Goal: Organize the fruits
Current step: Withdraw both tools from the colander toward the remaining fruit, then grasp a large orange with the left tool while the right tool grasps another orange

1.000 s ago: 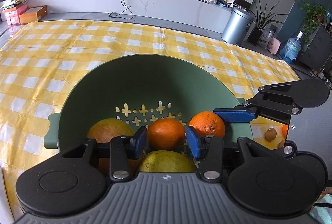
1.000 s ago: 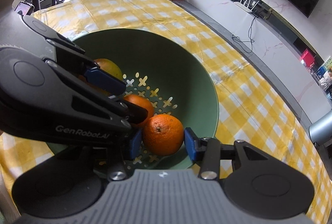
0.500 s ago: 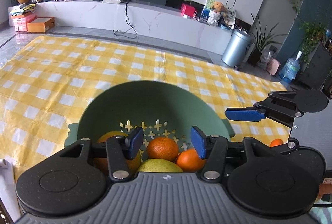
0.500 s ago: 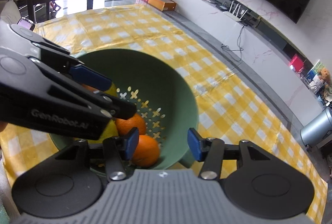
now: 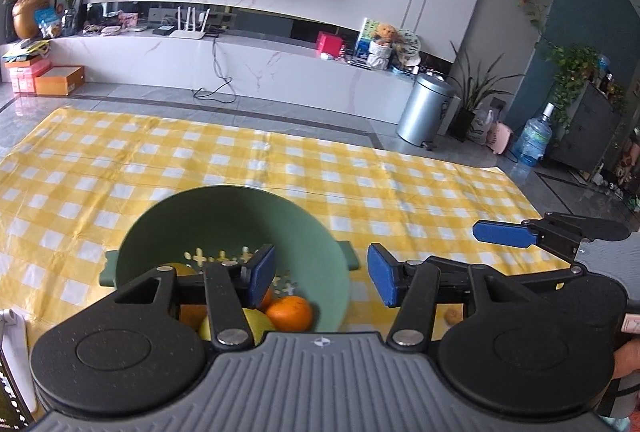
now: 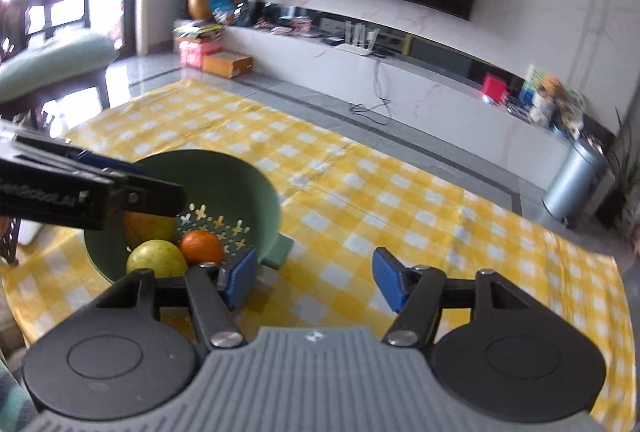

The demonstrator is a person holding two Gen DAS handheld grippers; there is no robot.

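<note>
A green colander [image 5: 232, 220] stands on the yellow checked cloth and holds several fruits. Among them are an orange [image 5: 290, 312] and a yellow-green fruit [image 5: 260, 326]. My left gripper [image 5: 322, 276] hovers open above the colander's near right rim, with nothing between its pads. In the right wrist view the colander [image 6: 240, 188] lies low left, holding an orange [image 6: 201, 247], a yellow-green fruit [image 6: 157, 258] and a bigger orange-yellow fruit [image 6: 148, 226]. My right gripper [image 6: 314, 280] is over bare cloth to the colander's right, its jaws opening and empty.
A small brown fruit [image 5: 452, 316] lies on the cloth [image 5: 360, 184] right of the colander. The left gripper's body [image 6: 92, 192] reaches over the colander. Beyond the cloth's far edge are a silver bin [image 5: 424, 112], a TV cabinet and a cushioned chair [image 6: 52, 68].
Both grippers have let go of the oranges they had in the colander and lifted back out. The right one has swung away to the right and opened wider.
</note>
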